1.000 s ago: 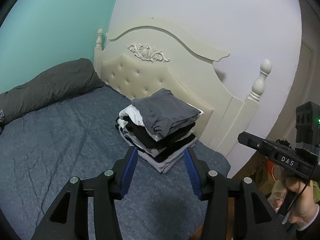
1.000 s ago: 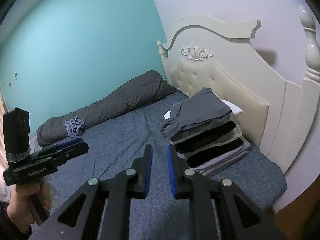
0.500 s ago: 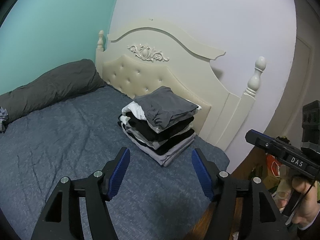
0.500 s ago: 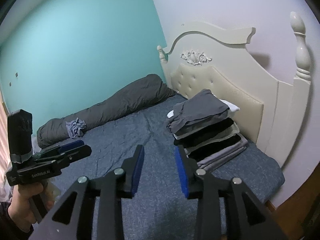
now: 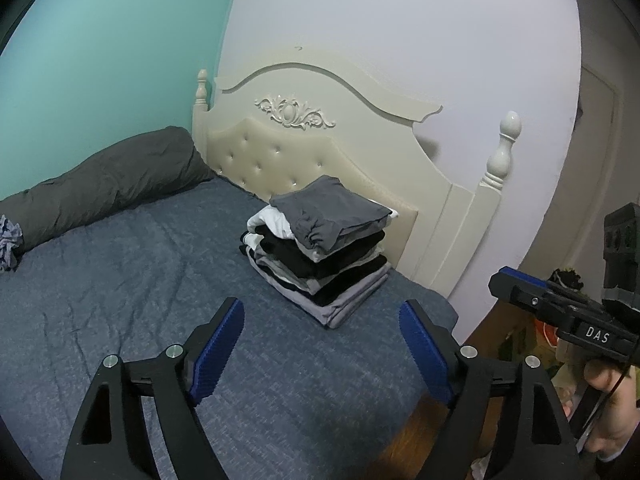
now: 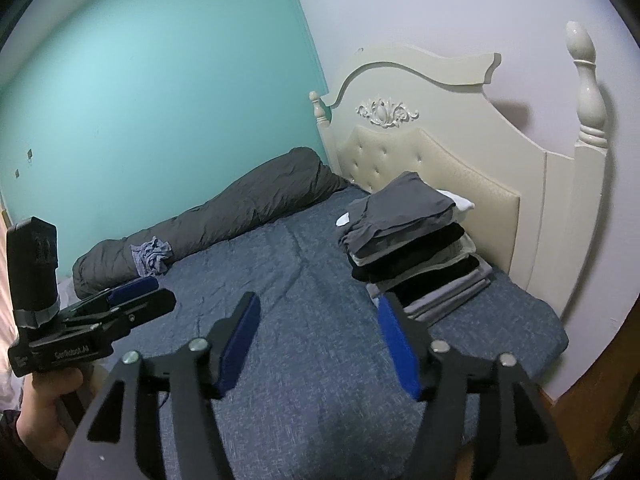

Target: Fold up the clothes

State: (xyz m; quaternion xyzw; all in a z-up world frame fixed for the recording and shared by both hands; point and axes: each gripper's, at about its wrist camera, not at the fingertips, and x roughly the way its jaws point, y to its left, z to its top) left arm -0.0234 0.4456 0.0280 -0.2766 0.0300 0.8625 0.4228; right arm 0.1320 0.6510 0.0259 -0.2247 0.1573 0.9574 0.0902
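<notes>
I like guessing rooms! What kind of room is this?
A bedroom, most likely. There is a bed with a blue cover, a cream headboard behind it, and a stack of folded clothes on the bed.

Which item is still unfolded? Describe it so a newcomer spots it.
Start at the cream headboard and follow the long dark grey rolled duvet along the teal wall. The crumpled bluish-grey garment lies against its far end, bunched and loose, unlike the neat stack of folded clothes by the headboard.
</notes>
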